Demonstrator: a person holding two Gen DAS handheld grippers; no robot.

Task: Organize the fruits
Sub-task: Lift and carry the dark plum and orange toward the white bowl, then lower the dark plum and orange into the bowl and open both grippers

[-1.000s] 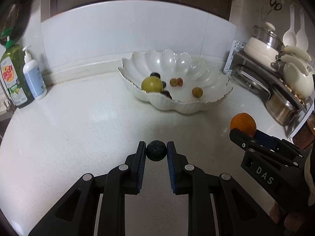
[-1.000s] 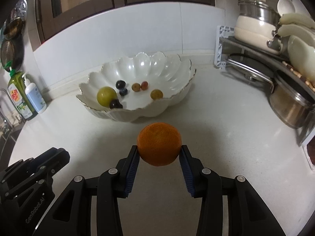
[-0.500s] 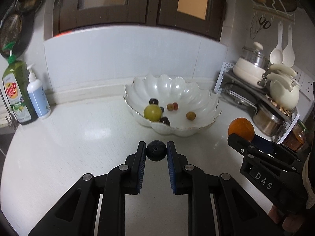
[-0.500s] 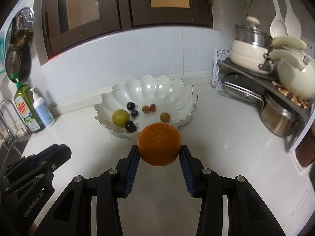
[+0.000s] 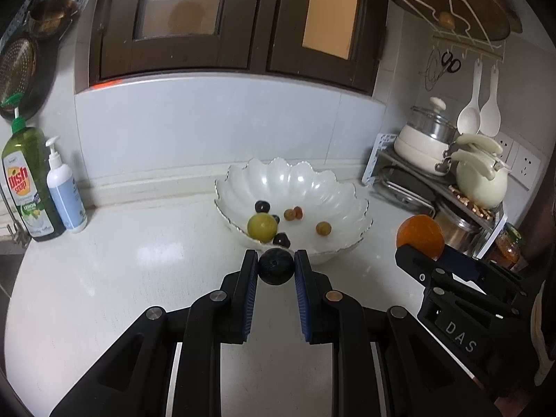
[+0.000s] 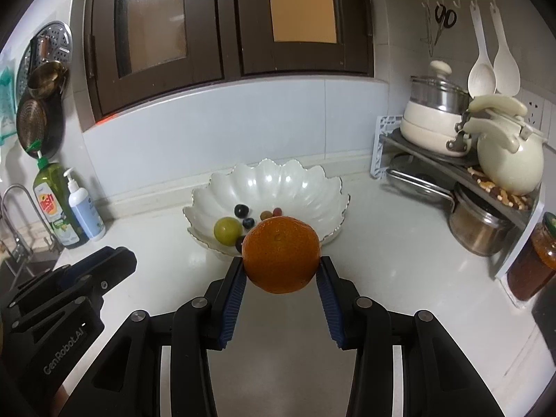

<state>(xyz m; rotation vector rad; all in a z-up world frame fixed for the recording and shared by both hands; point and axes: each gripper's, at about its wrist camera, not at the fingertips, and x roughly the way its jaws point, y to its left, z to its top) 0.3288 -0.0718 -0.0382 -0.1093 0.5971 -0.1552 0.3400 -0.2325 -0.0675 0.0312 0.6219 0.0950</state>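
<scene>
The dark round fruit [image 5: 276,270] is clamped between the blue pads of the left gripper [image 5: 276,272], jaws nearly closed, held above the white countertop [image 5: 121,271]. The orange [image 6: 280,255] is gripped between the pads of the right gripper [image 6: 280,278], jaws partly spread around it, also clear of the counter. At twelve o'clock from both grippers sits the scalloped white bowl [image 6: 295,180], holding a yellow-green fruit [image 6: 227,230], dark grapes and reddish grapes. At ten o'clock stand a green dish-soap bottle [image 5: 26,180] and a pump bottle [image 5: 64,191], side by side. At two o'clock a rack [image 6: 451,170] carries pots.
</scene>
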